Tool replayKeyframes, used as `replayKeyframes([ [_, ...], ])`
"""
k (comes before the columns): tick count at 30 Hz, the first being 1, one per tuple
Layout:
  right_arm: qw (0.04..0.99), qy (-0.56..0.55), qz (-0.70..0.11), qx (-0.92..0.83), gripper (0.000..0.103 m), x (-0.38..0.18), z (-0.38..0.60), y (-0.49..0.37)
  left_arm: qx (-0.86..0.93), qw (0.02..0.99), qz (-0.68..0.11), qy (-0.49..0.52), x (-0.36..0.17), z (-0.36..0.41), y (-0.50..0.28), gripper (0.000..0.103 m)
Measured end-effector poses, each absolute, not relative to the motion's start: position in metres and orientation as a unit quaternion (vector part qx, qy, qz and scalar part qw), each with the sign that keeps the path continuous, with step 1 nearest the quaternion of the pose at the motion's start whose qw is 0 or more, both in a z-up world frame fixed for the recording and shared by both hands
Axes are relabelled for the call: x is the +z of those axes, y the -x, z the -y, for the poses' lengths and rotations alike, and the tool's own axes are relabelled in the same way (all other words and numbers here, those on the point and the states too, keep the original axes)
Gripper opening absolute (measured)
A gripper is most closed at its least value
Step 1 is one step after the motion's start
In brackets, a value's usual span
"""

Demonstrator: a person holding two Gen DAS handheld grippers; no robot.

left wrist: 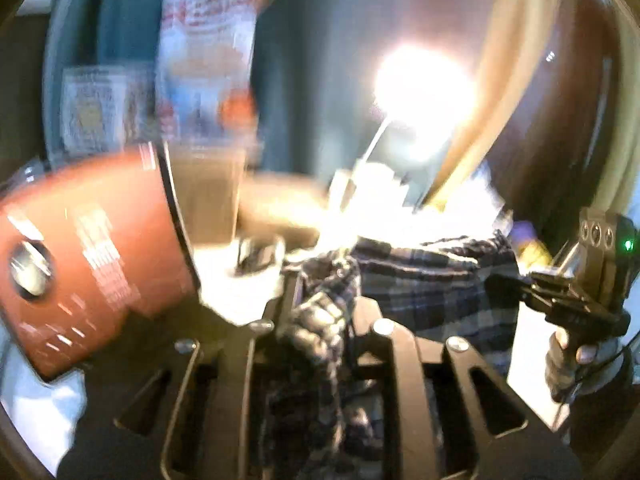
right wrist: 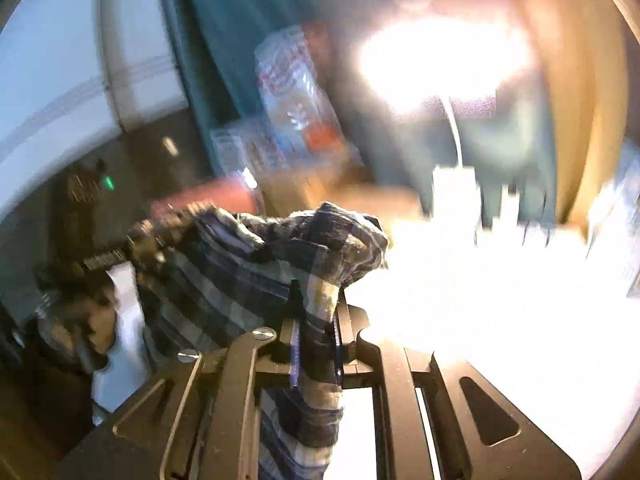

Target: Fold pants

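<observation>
Both tongs were clamped on the plaid pants [left wrist: 432, 280], left tongs [left wrist: 320, 320] and right tongs [right wrist: 318, 344] each pinching a bunched edge, fabric stretched between them above the white surface [right wrist: 500, 320]. Red can [left wrist: 92, 280] just left, lamp [left wrist: 420, 96] glaring further back. Pretty blurry.

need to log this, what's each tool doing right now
Left tool: closed on the plaid pants.
Right tool: closed on the same pants.
</observation>
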State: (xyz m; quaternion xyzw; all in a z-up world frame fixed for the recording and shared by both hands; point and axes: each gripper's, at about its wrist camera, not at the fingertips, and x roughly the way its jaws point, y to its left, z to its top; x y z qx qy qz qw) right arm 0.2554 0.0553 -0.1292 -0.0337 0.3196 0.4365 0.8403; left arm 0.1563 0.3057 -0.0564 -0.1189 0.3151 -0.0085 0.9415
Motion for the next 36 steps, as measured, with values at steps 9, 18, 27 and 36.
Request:
replayKeyframes([
  [9, 0.848, 0.072, -0.374, 0.368, 0.06, -0.199, -0.047, -0.299, 0.065, 0.923, -0.358, 0.127, -0.117, -0.343, -0.197, 0.061],
  [18, 0.866, 0.086, -0.345, 0.352, 0.06, -0.174, -0.019, -0.29, 0.09, 0.94, -0.311, 0.108, -0.079, -0.338, -0.18, 0.076],
  [27, 0.873, 0.072, -0.35, 0.332, 0.06, -0.169, 0.023, -0.269, 0.06, 0.948, -0.291, 0.113, -0.065, -0.285, -0.142, 0.087],
  [36, 0.89, 0.068, -0.342, 0.293, 0.06, -0.17, 0.071, -0.223, 0.007, 0.946, -0.312, 0.088, -0.079, -0.21, -0.123, 0.087],
])
